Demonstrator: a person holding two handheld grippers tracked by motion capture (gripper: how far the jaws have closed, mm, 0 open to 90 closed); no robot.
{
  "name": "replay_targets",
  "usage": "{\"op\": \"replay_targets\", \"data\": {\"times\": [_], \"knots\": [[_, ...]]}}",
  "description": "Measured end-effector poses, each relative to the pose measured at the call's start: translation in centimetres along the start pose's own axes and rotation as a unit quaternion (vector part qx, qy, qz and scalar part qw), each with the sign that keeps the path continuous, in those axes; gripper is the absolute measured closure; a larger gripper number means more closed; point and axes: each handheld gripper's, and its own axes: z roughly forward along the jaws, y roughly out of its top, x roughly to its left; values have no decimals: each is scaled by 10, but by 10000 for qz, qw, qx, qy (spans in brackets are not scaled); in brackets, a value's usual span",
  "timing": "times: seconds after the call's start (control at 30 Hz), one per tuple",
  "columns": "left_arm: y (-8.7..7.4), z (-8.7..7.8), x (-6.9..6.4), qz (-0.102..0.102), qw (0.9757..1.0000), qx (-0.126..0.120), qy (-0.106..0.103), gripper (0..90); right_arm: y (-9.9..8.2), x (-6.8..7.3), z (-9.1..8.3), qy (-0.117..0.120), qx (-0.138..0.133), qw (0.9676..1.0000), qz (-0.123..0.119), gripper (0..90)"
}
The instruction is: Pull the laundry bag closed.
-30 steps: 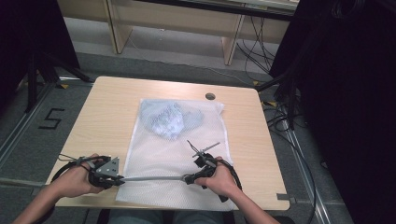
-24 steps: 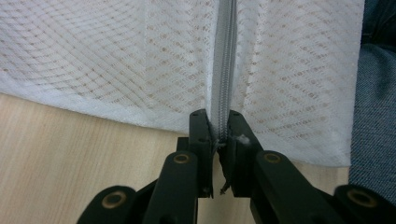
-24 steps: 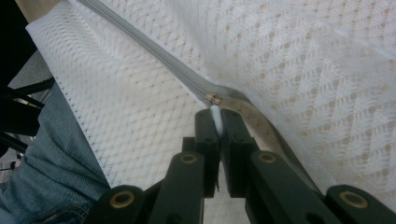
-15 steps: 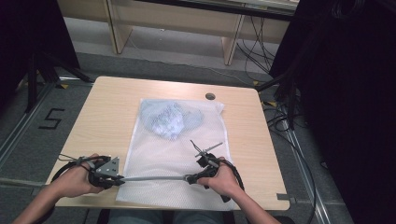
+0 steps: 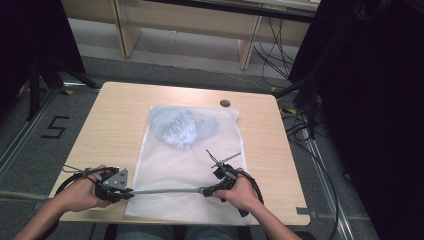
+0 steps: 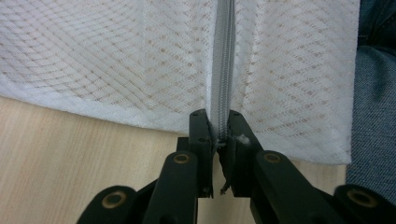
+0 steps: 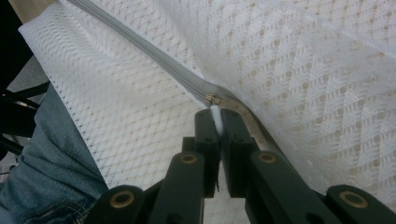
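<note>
A white mesh bag [image 5: 175, 165] lies flat on the wooden table [image 5: 115, 115] with a pale blue garment [image 5: 182, 127] inside its far half. A grey zipper [image 5: 165, 190] runs across the bag near the front edge. My left gripper [image 5: 127, 194] is shut on the zipper's left end [image 6: 223, 56], its jaws pinching the tape at the bag's edge [image 6: 218, 116]. My right gripper [image 5: 202, 191] is shut on the white pull tab [image 7: 215, 112] just behind the metal slider [image 7: 214, 99]. Past the slider the zipper [image 7: 140, 51] is closed; the bag gapes slightly beside it.
A small round grommet [image 5: 225, 103] sits in the table near the back edge. The person's jeans [image 7: 51, 154] show below the front edge, under the bag's overhang. Bare wood flanks the bag on both sides. Dark stands and cables surround the table.
The right hand and its gripper have shifted slightly to the right along the zipper line. The left gripper has stayed put on the zipper's end.
</note>
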Motion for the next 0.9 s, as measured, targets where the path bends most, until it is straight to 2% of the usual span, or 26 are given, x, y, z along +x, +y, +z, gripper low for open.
{"op": "replay_targets", "data": {"times": [0.1, 0.13, 0.2, 0.23, 0.27, 0.33, 0.43, 0.47, 0.6, 0.63, 0.67, 0.73, 0.77, 0.8, 0.83, 0.9], "knots": [[0, 0, 0, 5, 10000, -7, -2, 826, -1, -2, -1, 13, 7, 10000, -14, 870], [0, 0, 0, 3, 10000, -8, -6, 826, -2, 0, -2, 39, 8, 9999, 106, 870], [0, 0, 0, 4, 10000, -10, -4, 825, -2, -1, -2, 44, -18, 10000, 37, 870], [0, 0, 0, 2, 10000, -8, -4, 826, -2, -1, -3, -38, 66, 9999, 111, 870], [0, 0, 0, 6, 10000, -10, -4, 825, -2, -3, -3, 0, 46, 10000, 13, 870], [0, 0, 0, 10, 10000, -9, -2, 825, -3, -1, -3, -8, 37, 10000, 85, 871], [0, -1, 0, 9, 10000, -13, -3, 826, -3, -3, -3, 42, -30, 10000, 19, 870], [0, 0, 0, 6, 10000, -11, -1, 825, -4, -2, -4, -49, 70, 9998, 167, 870], [0, 0, 0, 6, 10000, -14, -2, 825, -5, -4, -5, 63, -14, 10000, 50, 870], [0, 0, 0, 0, 10000, -27, -7, 826, -5, -5, -5, -37, 60, 9999, 73, 870], [0, -1, 0, 3, 10000, -15, -1, 826, -6, -5, -6, 12, 52, 9999, 142, 870], [-1, -1, 0, -5, 10000, -27, 19, 826, -7, -7, -6, -67, -14, 10000, 45, 870], [-1, -1, 0, 2, 10000, -26, 18, 825, -7, -8, -7, -59, 44, 9999, 144, 871], [-1, 0, 0, -10, 10000, -26, 2, 826, -8, -10, -8, -47, -5, 10000, 25, 871], [0, 0, 1, 4, 10000, 1, -70, 826, -8, -10, -8, -47, -5, 10000, 25, 871], [0, 0, 0, -4, 10000, -13, -5, 825, -9, -9, -9, 9, -17, 9999, 119, 870]]}}
